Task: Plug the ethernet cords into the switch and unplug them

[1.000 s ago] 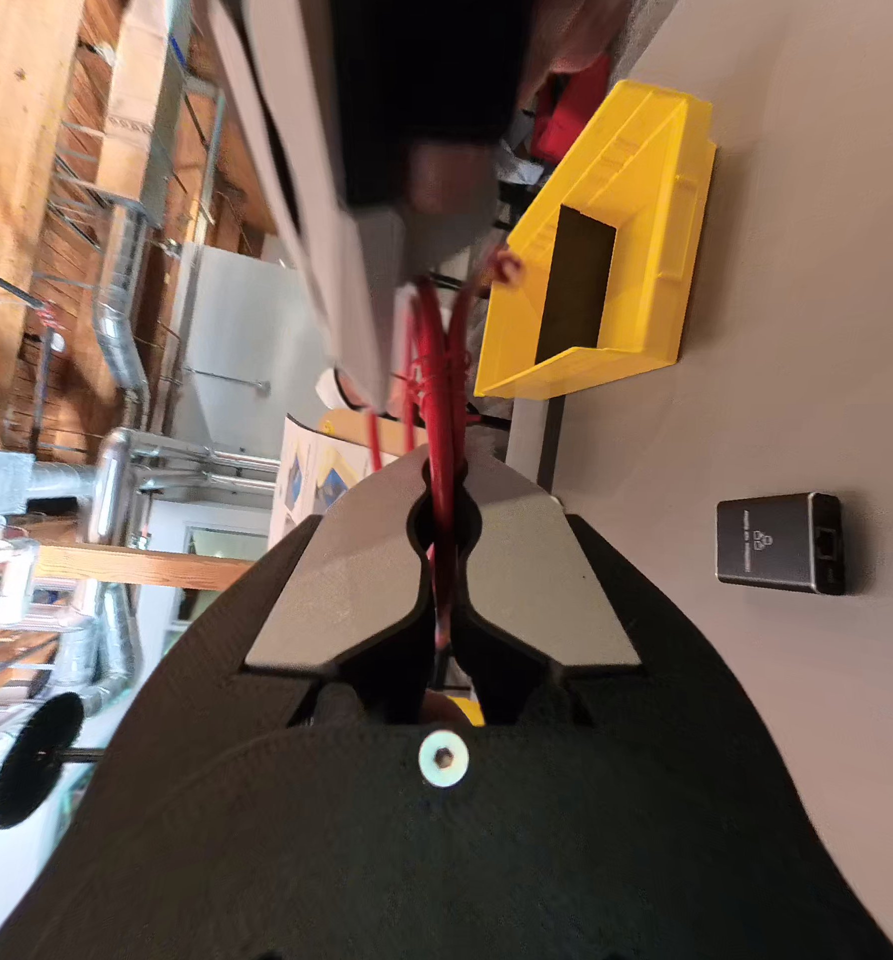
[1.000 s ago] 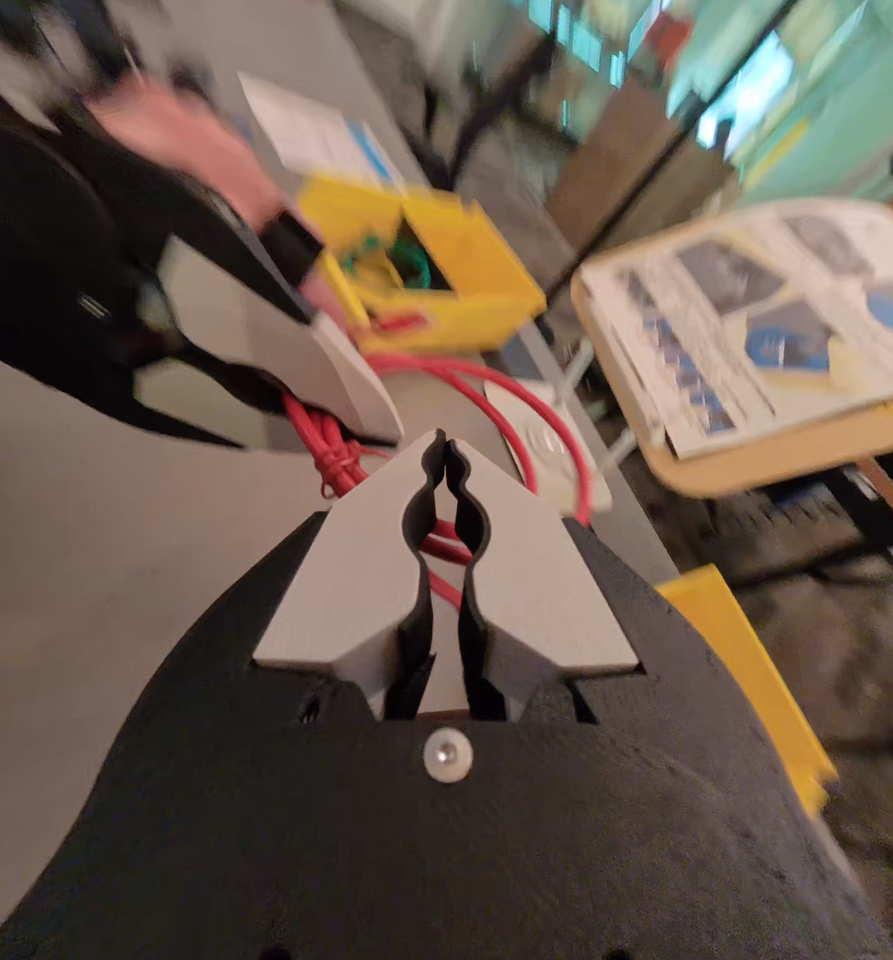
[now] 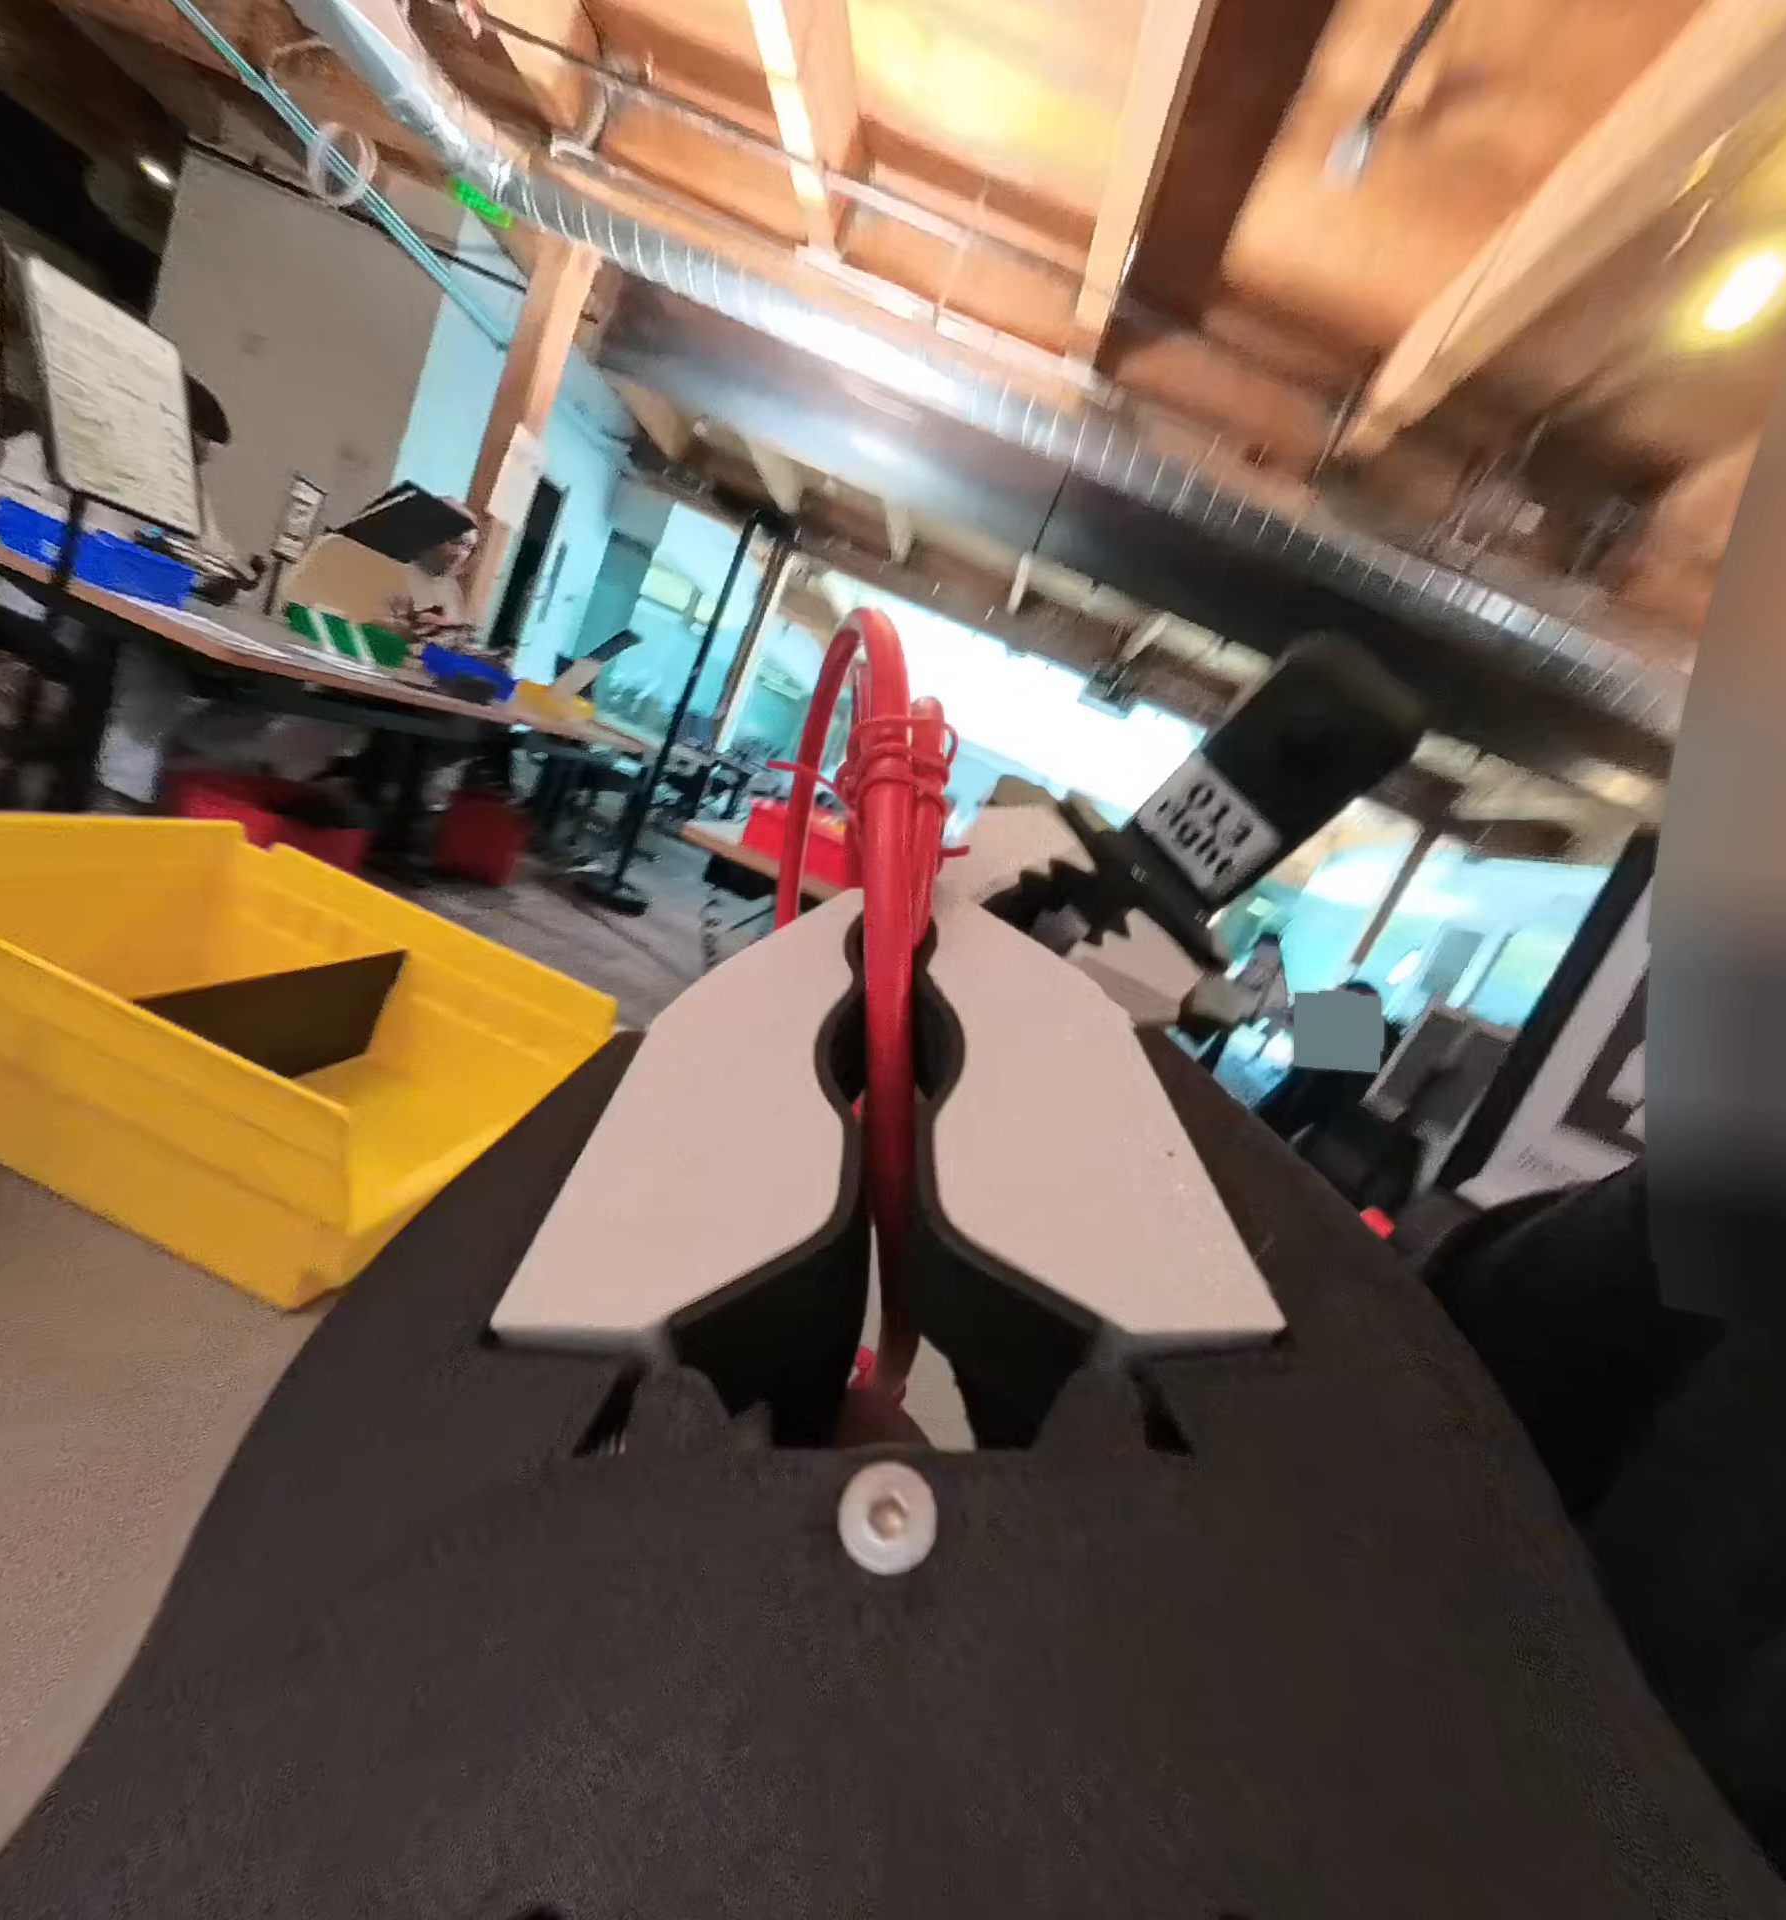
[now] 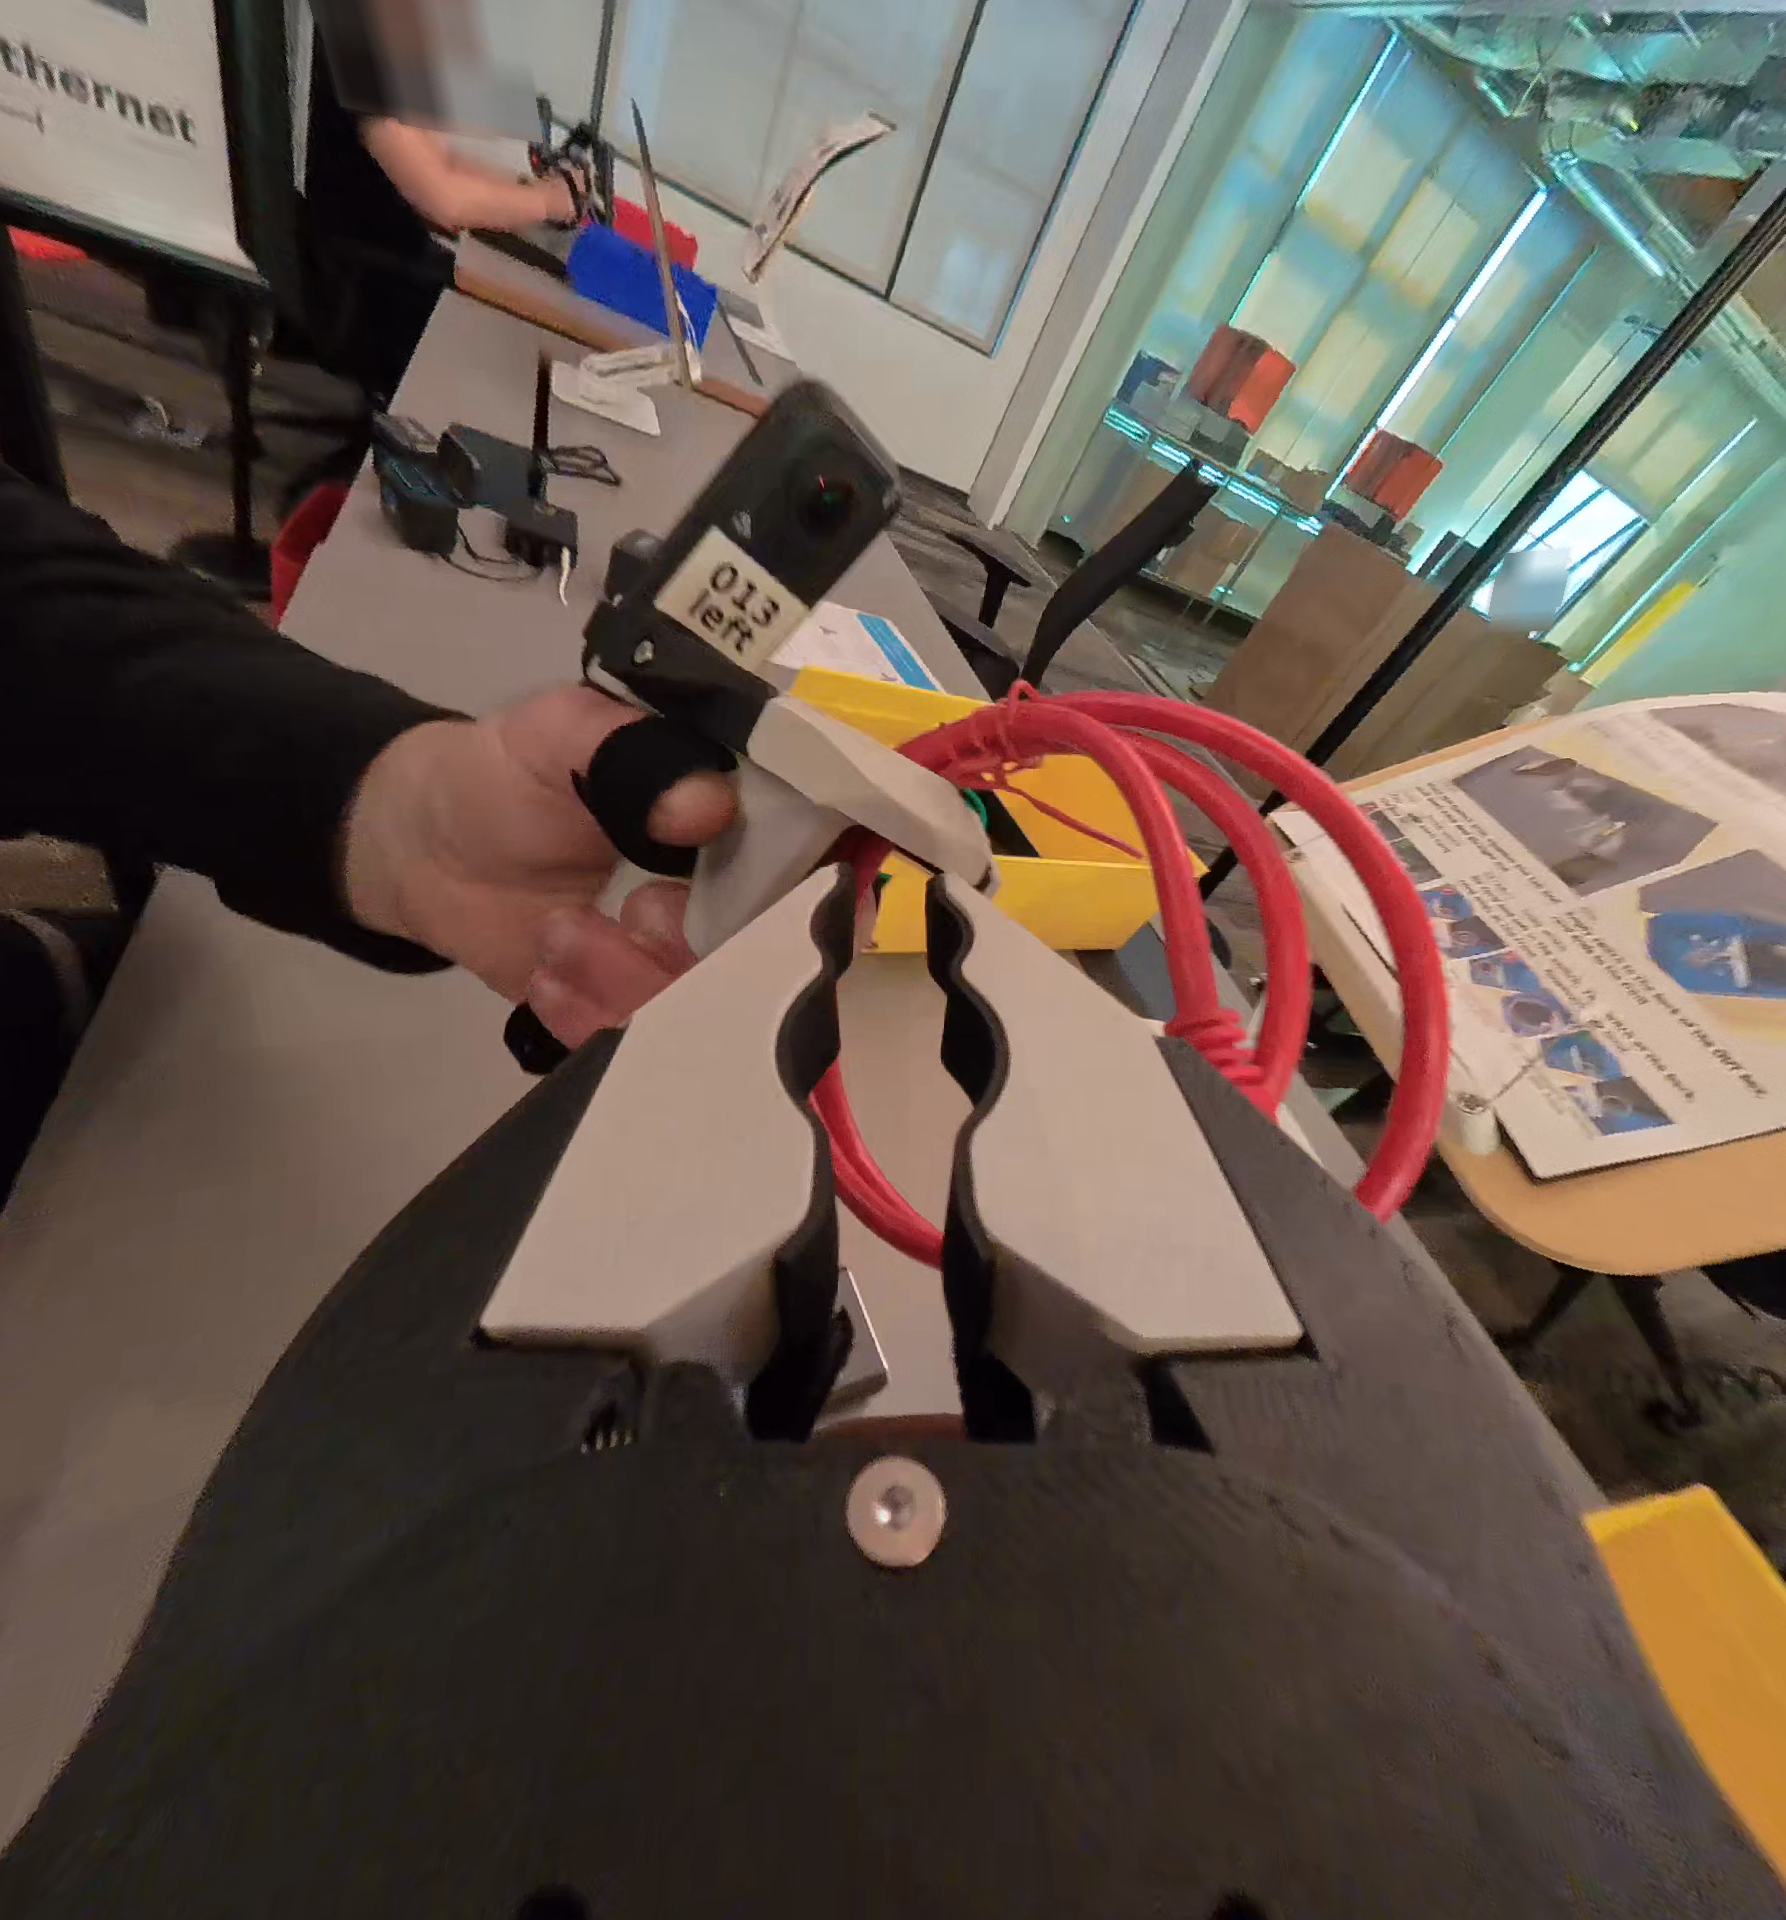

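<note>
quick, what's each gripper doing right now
left gripper: shut on the red ethernet cord
right gripper: open, holding nothing

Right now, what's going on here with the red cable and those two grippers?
A person holds a gripper in each hand over a grey table. The left gripper is shut on a coiled red ethernet cord, lifted off the table and still bundled with red ties. The right gripper is open, facing the coil but gripping nothing. A yellow bin sits behind. No switch shows, so nothing is plugged in yet.
</note>
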